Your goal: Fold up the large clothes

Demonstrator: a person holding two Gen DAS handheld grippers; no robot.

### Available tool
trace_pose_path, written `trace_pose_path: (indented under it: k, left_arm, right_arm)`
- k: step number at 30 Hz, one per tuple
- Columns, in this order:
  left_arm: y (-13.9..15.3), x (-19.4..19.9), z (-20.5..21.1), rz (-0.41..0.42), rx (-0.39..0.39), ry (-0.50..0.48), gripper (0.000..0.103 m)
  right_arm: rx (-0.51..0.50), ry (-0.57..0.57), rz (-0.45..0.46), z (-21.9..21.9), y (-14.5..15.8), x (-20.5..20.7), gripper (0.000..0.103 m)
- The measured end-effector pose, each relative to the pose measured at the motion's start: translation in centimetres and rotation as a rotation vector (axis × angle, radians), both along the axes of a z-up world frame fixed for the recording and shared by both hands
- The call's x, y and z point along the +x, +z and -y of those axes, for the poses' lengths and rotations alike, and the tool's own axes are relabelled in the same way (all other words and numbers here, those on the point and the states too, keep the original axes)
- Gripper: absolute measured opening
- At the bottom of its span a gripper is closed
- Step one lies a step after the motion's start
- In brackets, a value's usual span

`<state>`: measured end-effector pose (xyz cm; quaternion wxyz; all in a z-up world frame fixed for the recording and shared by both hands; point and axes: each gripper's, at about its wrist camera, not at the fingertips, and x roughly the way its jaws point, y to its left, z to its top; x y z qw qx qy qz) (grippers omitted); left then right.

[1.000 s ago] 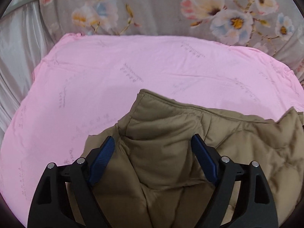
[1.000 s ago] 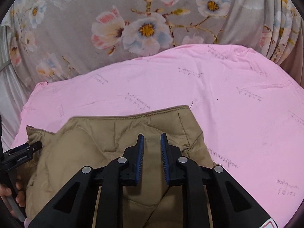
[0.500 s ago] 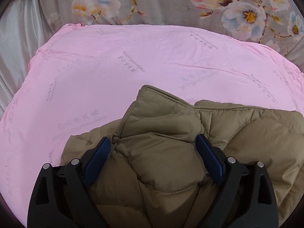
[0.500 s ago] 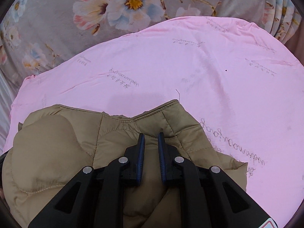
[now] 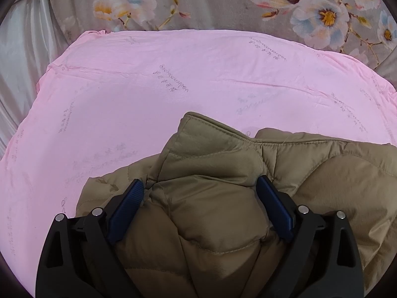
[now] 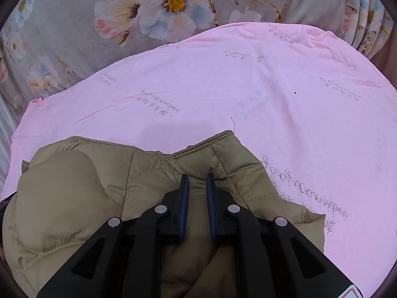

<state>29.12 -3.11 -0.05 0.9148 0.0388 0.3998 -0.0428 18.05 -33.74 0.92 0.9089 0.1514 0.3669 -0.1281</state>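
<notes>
Puffy quilted jacket (image 5: 223,198), likely light, soft and springy, with a slick shell; best taken by stitched hems or seams, not the padding. Bunched on the pink sheet (image 5: 148,99), filling 6 o'clock in both views. Left gripper (image 5: 199,186) spread wide around a fat fold, grip uncertain. Right gripper (image 6: 197,181) nearly closed, pinching a thin layer. Compared with a second ago: jacket carried farther onto the sheet, more bunched, left side puffed up.

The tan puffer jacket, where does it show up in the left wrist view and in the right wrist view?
Left wrist: tan puffer jacket fills lower centre and right, between the spread fingers.
Right wrist: jacket fills lower left and centre.
Shared landmark: the pink sheet beneath it.
</notes>
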Motion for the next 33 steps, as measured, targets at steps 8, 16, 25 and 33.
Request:
trace_pose_path:
  k: [8,16,25,33]
  left_arm:
    - [1.3,-1.7,-0.2,0.027,0.025,0.028,0.089]
    - [6.1,-9.5,1.5,0.093,-0.086,-0.036,0.089]
    - [1.5,-9.6,3.0,0.030,-0.073,0.006,0.094]
    - [0.4,-10.1,4.3,0.094,0.003,0.023,0.095]
  right_arm:
    - [-0.042,-0.053,0.000,-0.2,1.3,-1.2,0.015]
    - [-0.045,0.064,0.172,-6.8,7.0,-5.8,0.021]
    - [-0.080,0.150,0.073,-10.8,1.9,-4.0,0.020]
    - [-0.181,0.139,0.049,-12.1,0.1,-3.6,0.020]
